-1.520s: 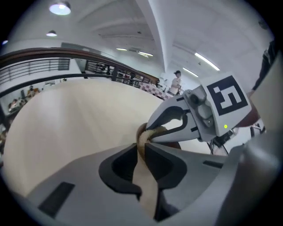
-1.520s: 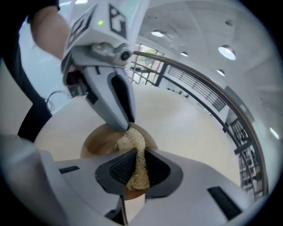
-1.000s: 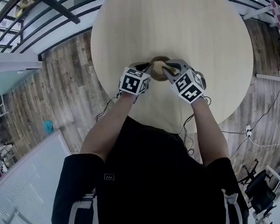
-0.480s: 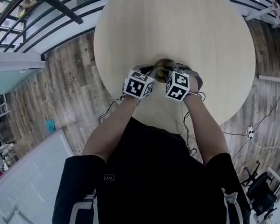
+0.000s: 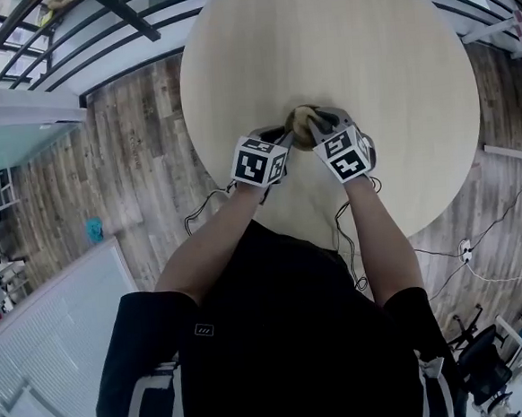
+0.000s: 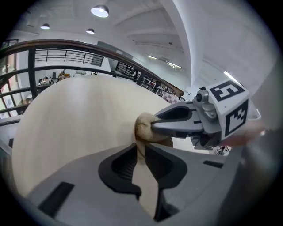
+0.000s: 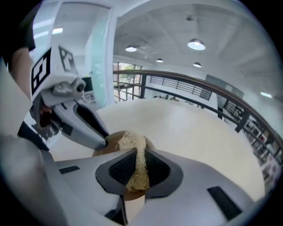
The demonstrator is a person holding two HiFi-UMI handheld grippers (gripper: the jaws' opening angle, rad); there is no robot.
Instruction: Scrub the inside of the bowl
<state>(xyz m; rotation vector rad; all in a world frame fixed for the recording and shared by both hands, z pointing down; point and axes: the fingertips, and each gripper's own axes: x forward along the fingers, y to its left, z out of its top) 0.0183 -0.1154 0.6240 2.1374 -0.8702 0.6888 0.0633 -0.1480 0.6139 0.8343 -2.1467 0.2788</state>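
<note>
The bowl (image 5: 301, 121) is sitting on the tabletop (image 5: 347, 43), toward the person's side of it, between the 2 grippers. The left gripper (image 6: 140, 152) is pinching the bowl's wall edge-on from the left. Its jaws have just been easing wider, yet the wall is filling the gap and the pads are seemingly pressing on it. The right gripper (image 7: 135, 165) is clamping a fibrous scrubber (image 7: 132, 143), its long axis running out along the jaws and its free end poking past the tips. That end is hanging just over the bowl's hollow, ahead of and below the right jaws, so the right hand is probably needing only to push down and in.
</note>
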